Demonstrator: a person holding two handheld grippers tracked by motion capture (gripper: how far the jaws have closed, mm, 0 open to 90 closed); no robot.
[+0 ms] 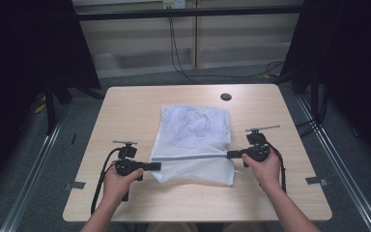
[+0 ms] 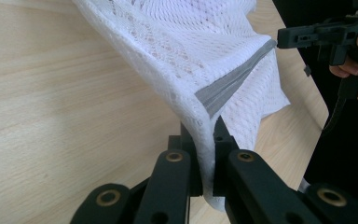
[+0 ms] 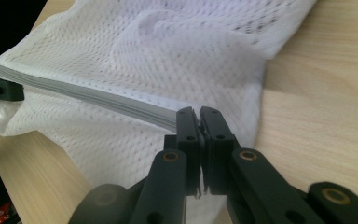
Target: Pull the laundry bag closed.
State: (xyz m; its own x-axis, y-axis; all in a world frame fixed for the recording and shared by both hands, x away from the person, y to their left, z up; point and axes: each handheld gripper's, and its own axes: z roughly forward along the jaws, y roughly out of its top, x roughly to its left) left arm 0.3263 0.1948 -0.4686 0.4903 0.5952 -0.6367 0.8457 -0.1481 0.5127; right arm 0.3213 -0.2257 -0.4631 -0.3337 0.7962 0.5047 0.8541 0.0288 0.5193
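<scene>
A white mesh bag (image 1: 193, 133) with a grey zipper band (image 1: 188, 157) lies on the wooden table (image 1: 125, 111). The band is pulled taut between my two grippers, lifting the near part of the bag off the table. My left gripper (image 1: 155, 166) is shut on the band's left end, and the mesh bag (image 2: 177, 51) is pinched between its jaws (image 2: 204, 136). My right gripper (image 1: 230, 154) is shut on the band's right end; its jaws (image 3: 199, 116) clamp the grey band (image 3: 98, 98). The right gripper (image 2: 307, 35) appears far off in the left gripper view. Likewise the left gripper (image 3: 0, 88) sits at the left edge of the right gripper view.
A round dark hole (image 1: 226, 96) sits near the table's far edge. Black curtains hang on both sides. Cables (image 1: 178, 63) trail on the floor behind the table, and metal rails (image 1: 338, 159) run along it. Bare wood surrounds the bag.
</scene>
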